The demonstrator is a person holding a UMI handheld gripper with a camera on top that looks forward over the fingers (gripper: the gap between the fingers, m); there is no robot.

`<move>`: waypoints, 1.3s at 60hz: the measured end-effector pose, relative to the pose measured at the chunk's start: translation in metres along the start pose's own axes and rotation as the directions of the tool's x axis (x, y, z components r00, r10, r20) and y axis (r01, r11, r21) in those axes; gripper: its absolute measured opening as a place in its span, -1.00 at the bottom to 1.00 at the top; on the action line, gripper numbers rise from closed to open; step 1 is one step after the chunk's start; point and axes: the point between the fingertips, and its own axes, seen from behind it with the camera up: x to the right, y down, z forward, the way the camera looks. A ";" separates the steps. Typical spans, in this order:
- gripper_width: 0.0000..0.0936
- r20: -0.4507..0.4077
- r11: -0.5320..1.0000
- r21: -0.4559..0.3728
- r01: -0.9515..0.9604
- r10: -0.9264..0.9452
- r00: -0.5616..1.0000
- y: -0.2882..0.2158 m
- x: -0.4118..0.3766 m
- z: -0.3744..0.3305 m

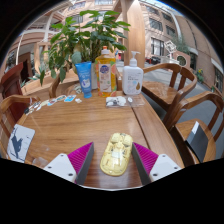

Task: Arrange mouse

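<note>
One mouse between my gripper's fingers, on the wooden table.

Two fingers of my gripper are spread apart, magenta pads facing inward; the yellow mouse lies on the wooden table between them, with a visible gap at either side, so nothing is pinched. The mouse's surface markings are too small for me to read. Beyond it, at the table's far edge, stand a blue tube, an orange-yellow bottle and a white pump bottle; their labels are illegible. Small items lie near them, kind unclear. A leafy potted plant rises behind, its pot hidden by the bottles. Wooden chairs flank the table, partly cut off.
</note>
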 end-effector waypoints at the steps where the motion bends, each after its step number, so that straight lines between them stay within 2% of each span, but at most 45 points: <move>1: 0.61 -0.009 1.000 -0.001 0.007 -0.007 1.000 -0.001 0.001 0.002; 4: 0.46 -0.021 1.000 0.000 0.029 -0.029 0.999 -0.004 0.001 0.008; 8: 0.04 -0.020 1.000 0.006 0.019 -0.019 1.000 -0.009 -0.005 0.012; 21: -0.22 -0.093 0.996 0.035 0.083 -0.079 0.992 -0.015 -0.007 0.014; 30: -0.22 -0.145 0.996 0.043 0.084 -0.077 0.986 -0.025 0.001 0.006; 37: -0.22 -0.171 0.986 0.152 0.064 -0.037 0.985 -0.084 -0.005 -0.033; 42: -0.22 -0.137 0.964 0.265 0.031 0.006 0.991 -0.143 -0.031 -0.075; 48: -0.22 -0.057 0.921 0.389 -0.007 0.031 0.998 -0.204 -0.082 -0.127; 54: -0.22 0.041 0.897 0.442 -0.017 -0.001 0.999 -0.227 -0.160 -0.161; 58: -0.23 0.111 0.908 0.419 -0.005 -0.046 0.993 -0.216 -0.212 -0.153; 60: -0.23 0.139 0.917 0.398 0.006 -0.067 0.988 -0.191 -0.248 -0.150; 62: -0.23 0.156 0.935 0.353 0.028 -0.089 0.984 -0.179 -0.266 -0.133; 65: -0.23 0.189 0.959 0.278 0.060 -0.116 0.975 -0.135 -0.302 -0.114; 68: -0.23 0.207 0.972 0.213 0.100 -0.145 0.967 -0.082 -0.332 -0.086; 72: -0.22 0.215 0.978 0.137 0.160 -0.187 0.958 -0.046 -0.355 -0.072; 78: -0.22 0.218 0.976 0.075 0.204 -0.216 0.952 0.007 -0.379 -0.054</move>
